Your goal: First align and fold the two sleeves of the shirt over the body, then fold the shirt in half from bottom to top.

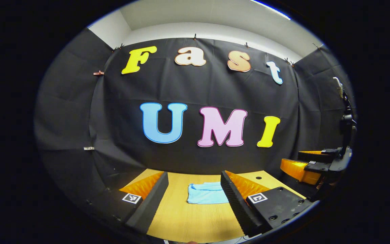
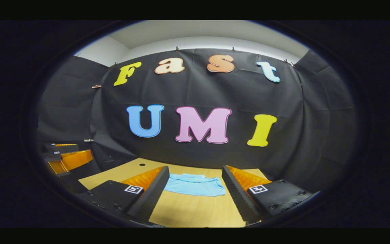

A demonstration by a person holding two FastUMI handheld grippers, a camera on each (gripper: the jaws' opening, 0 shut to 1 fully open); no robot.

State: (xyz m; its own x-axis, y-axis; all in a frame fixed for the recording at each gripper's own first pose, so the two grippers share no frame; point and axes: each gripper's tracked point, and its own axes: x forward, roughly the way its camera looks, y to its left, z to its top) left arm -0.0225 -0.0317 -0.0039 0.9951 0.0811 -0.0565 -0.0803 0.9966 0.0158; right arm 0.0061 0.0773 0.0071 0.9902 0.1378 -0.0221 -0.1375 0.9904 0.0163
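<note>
A light blue shirt [image 1: 206, 194] lies folded into a small flat rectangle on the wooden table [image 1: 195, 220], toward its far side. In the left gripper view my left gripper [image 1: 195, 200] hovers open above the near part of the table, short of the cloth, with nothing between its fingers. The right gripper view shows the same shirt [image 2: 195, 184] lying beyond my right gripper [image 2: 195, 196], which also stands open and holds nothing. Off to the right of the left gripper view, the right gripper [image 1: 303, 166] hangs in the air.
The booth's black cloth wall stands just behind the table's far edge. A small round hole [image 1: 258, 177] is in the tabletop at the far right. The left gripper [image 2: 66, 157] appears at the left of the right gripper view.
</note>
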